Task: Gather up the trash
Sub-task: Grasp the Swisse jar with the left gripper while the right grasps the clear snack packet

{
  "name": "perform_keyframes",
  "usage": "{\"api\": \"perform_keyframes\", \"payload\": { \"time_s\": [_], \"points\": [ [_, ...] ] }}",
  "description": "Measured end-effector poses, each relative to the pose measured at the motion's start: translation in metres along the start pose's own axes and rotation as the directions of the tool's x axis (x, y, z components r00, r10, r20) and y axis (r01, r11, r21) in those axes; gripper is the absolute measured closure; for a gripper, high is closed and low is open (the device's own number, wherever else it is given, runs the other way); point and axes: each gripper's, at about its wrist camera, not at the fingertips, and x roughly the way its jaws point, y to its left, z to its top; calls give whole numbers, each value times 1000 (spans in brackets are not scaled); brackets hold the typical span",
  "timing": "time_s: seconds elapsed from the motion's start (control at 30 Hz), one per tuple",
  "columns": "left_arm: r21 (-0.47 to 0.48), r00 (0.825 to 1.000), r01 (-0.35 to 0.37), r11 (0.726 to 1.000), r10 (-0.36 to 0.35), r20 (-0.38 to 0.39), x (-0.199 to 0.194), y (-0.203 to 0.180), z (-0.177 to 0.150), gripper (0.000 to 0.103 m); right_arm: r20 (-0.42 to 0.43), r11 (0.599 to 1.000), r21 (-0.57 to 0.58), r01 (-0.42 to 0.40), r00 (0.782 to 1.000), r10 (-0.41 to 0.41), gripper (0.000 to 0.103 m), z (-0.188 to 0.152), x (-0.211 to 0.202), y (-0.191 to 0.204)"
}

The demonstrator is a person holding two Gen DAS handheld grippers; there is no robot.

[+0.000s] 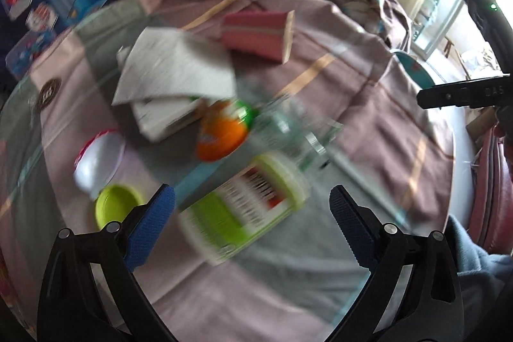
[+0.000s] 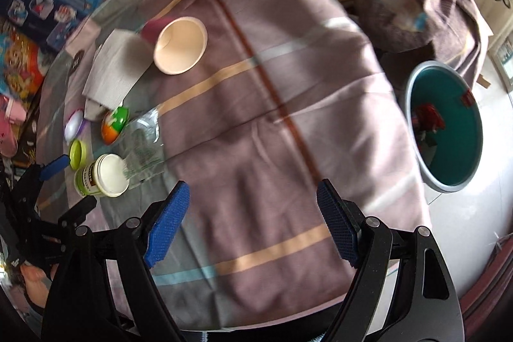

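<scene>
trash lies clustered at the left of a round glass-topped table spread with a mauve striped cloth (image 2: 272, 104), and the nearest piece, a lime-green plastic tub with a printed label (image 1: 247, 207), sits tipped on its side just ahead of the left gripper (image 1: 253, 213) in the lower centre of the left wrist view. its long axis runs from lower left to upper right, its pale rim toward the upper right, roughly in line with the gap between the blue pads (image 1: 150, 226), which stand wide apart and hold nothing. beside it are a loose lime-green lid (image 1: 117, 207), a crumpled clear plastic wrapper (image 1: 295, 133), an orange-and-green ball-shaped container (image 1: 224, 130), folded grey paper napkins (image 1: 176, 76) and a pink paper cup (image 1: 259, 34) on its side. the right gripper (image 2: 253, 223), its jaws likewise wide and empty, hangs over bare cloth at lower centre, with the tub well to its left. the teal waste bin with a grey rim (image 2: 413, 156) stands at the right edge, off the table, so the left hand is judged better placed for the pick
</scene>
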Motion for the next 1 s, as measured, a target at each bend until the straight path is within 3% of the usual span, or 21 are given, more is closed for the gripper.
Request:
{"api": "perform_keyframes", "payload": {
  "time_s": [0.23, 0.63, 0.67, 0.73, 0.8, 1.0],
  "points": [
    [36, 999, 33, 999, -32, -21, 9, 19, -12, 6, -36, 1000, -24, 6, 999, -7, 25, 7, 17, 30],
    [216, 996, 73, 974, -61, -59, 33, -3, -11, 6, -60, 1000, -13, 6, 998, -7, 25, 14, 34, 38],
    [215, 996, 76, 974, -65, -57, 33, -4, -12, 7, -61, 1000, -12, 6, 998, -7, 25, 14, 34, 37],
    [214, 997, 75, 974, -65, -49, 34, -6, -14, 28, -60, 1000, -8, 7, 998, -7, 25, 14, 34, 36],
    [186, 994, 99, 977, -89, -60, 35, -4, -16, 39, -62, 1000, -8, 8, 998, -9, 25, 14, 36, 36],
    [120, 991, 119, 986, -109, -81, 42, -3, -22, 42, -63, 1000, -13, -6, 998, 5, 25, 15, 40, 41]
  ]
}}
